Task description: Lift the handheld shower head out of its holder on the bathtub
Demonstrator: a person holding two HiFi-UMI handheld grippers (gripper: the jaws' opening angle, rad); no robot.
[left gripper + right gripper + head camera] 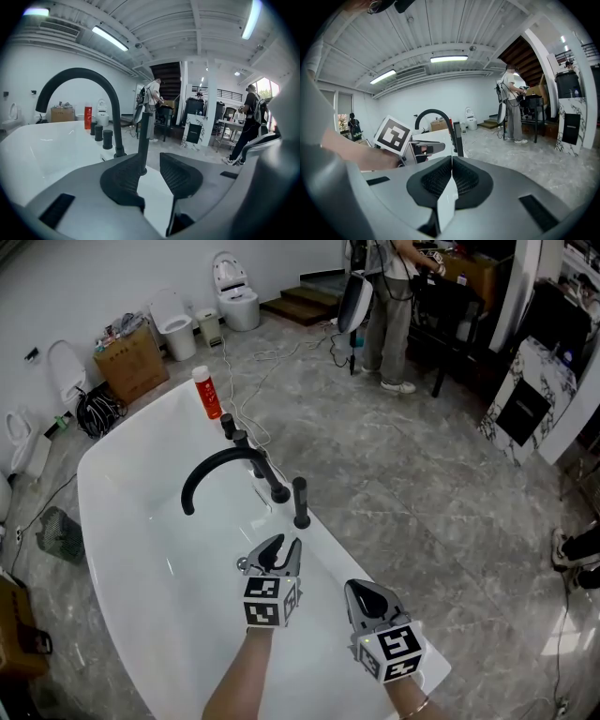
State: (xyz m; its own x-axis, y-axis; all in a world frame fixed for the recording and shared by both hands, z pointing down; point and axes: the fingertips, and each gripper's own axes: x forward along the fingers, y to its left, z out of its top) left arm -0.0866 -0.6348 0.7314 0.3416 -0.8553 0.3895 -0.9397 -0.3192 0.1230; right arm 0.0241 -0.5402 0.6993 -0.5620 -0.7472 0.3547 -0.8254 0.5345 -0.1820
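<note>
Shower head (301,502) stands vert. on tub rim (325,542); left gripper (282,549) spread, right gripper (362,593) pressed together.

I can read no text, number or brand from here. The red bottle (206,390) on the rim of the bathtub (120,443) has some pale print, but it is too small for me to read. On the cardboard box (132,363) I can make out no print. The marker cube (270,601) of the left gripper (278,554) and the second cube (394,652) of the right gripper (359,589) carry only black and white square patterns, not letters.
</note>
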